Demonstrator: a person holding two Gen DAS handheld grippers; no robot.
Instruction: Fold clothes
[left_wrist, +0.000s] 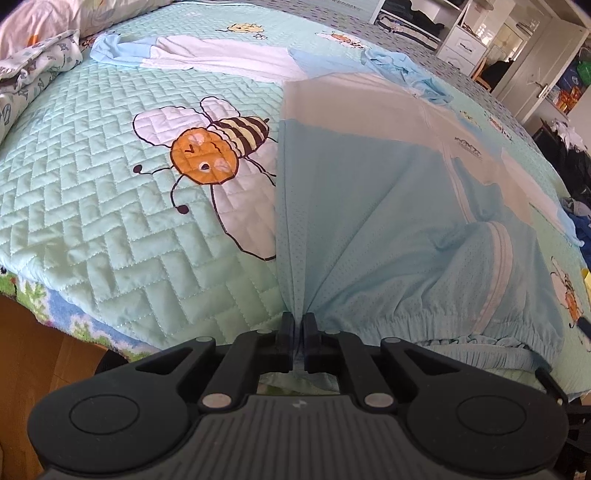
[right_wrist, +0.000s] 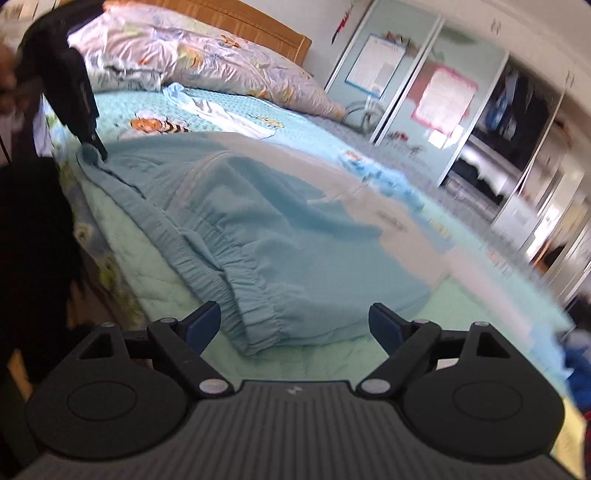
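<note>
My left hand-held gripper (left_wrist: 298, 320) is pressed together on a pinch of the light blue jacket (left_wrist: 388, 206), right at the near left corner of its gathered hem, and the mesh fans out from the pads in tight creases. The jacket lies on the bed (left_wrist: 92, 206), its hem along the near edge and its white chest panel farther off. To the left of it the quilt's bee picture (left_wrist: 210, 155) is uncovered, and a second blue and white garment (left_wrist: 207, 55) lies spread along the far side.

In the right wrist view that same pinch sits at the far left, and the elastic hem (right_wrist: 236, 280) runs from there toward my right hand-held gripper (right_wrist: 295, 325). This one stands spread wide with nothing between its fingers; the hem's near right corner lies just ahead of it, and the picture is smeared, so I cannot judge the gap exactly.

To do this step well, I judge I should bring the right fingers down over the bunched hem corner and take both layers of cloth, not only the top one. Once both corners are pinched, I should pull gently apart so the hem comes straight and the wrinkled mound in the middle flattens. Then I should lift both corners evenly and carry them toward the far end, keeping the edge parallel to the bed's near side.
</note>
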